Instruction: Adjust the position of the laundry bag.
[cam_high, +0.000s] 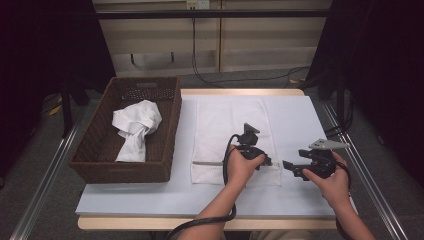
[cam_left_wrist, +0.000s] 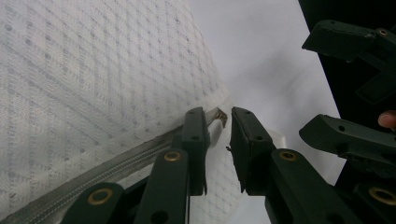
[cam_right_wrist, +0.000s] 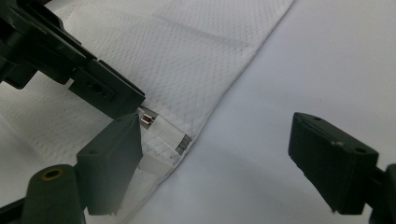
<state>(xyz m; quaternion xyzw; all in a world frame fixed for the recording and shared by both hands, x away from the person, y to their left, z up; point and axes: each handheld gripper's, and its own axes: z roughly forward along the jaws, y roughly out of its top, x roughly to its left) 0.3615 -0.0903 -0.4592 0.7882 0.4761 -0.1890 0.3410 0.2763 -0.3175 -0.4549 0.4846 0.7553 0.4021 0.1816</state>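
Note:
A white mesh laundry bag (cam_high: 232, 135) lies flat at the table's centre, its zipper (cam_left_wrist: 107, 170) running along the near edge. My left gripper (cam_high: 266, 162) rests at the zipper's right end. Its jaws stand narrowly apart with the small metal zipper pull (cam_left_wrist: 219, 115) at their tips, and a gap shows between pull and pads. My right gripper (cam_high: 288, 166) hovers just right of the bag's corner, jaws wide apart (cam_right_wrist: 215, 123) and holding nothing. The zipper slider (cam_right_wrist: 147, 119) sits near the bag's corner in the right gripper view.
A dark wicker basket (cam_high: 97, 150) stands at the table's left with a crumpled white cloth (cam_high: 135, 127) inside. The white table top (cam_high: 295, 115) extends right of the bag. Cables lie on the floor behind the table.

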